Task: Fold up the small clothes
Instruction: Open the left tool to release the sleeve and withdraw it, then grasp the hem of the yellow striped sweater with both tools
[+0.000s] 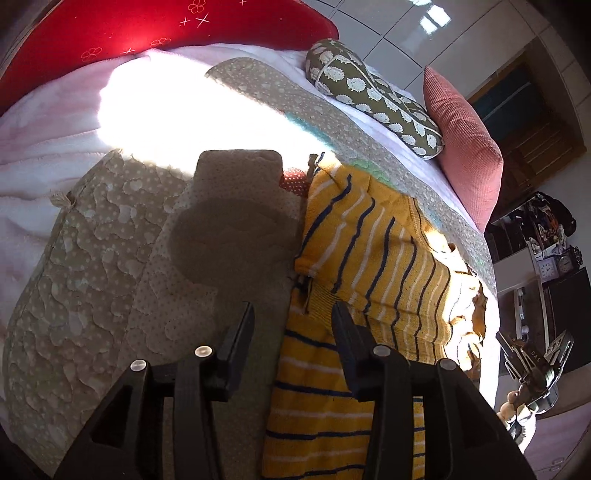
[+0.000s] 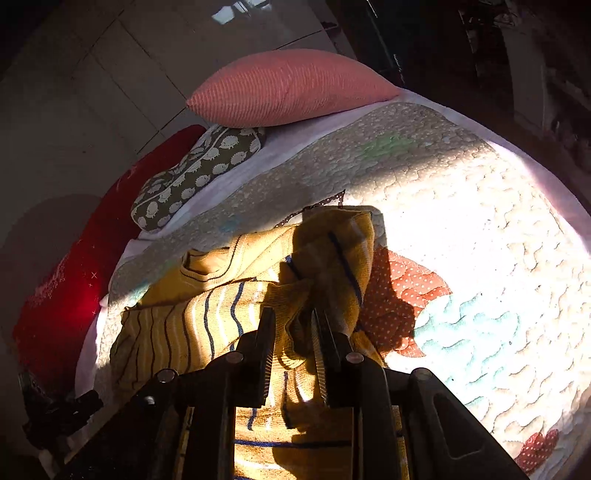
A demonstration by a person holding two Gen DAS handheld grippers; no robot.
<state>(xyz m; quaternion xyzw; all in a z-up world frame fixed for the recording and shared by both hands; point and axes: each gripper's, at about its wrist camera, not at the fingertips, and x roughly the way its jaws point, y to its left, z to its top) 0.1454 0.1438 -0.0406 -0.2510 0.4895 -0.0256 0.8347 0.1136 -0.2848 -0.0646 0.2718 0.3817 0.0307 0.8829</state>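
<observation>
A yellow knit sweater (image 1: 373,266) with navy and white stripes lies partly folded on the quilted bed cover (image 1: 122,258). My left gripper (image 1: 291,326) hovers open over the sweater's left edge, with nothing gripped between its fingers. In the right wrist view the sweater (image 2: 192,321) lies bunched, and a raised fold of it (image 2: 332,258) runs up into my right gripper (image 2: 293,332). Its jaws stand slightly apart with the cloth between them, and both ridged pads show. The right gripper (image 1: 532,369) also appears at the bed's right edge in the left wrist view.
A pink ribbed cushion (image 2: 288,88), a green hedgehog-print pillow (image 2: 195,177) and a red pillow (image 1: 129,33) line the far side of the bed. A pink blanket (image 1: 44,147) lies at left. Dark shelves (image 1: 535,229) stand beyond the right edge. Bright sunlight washes out part of the quilt (image 2: 480,229).
</observation>
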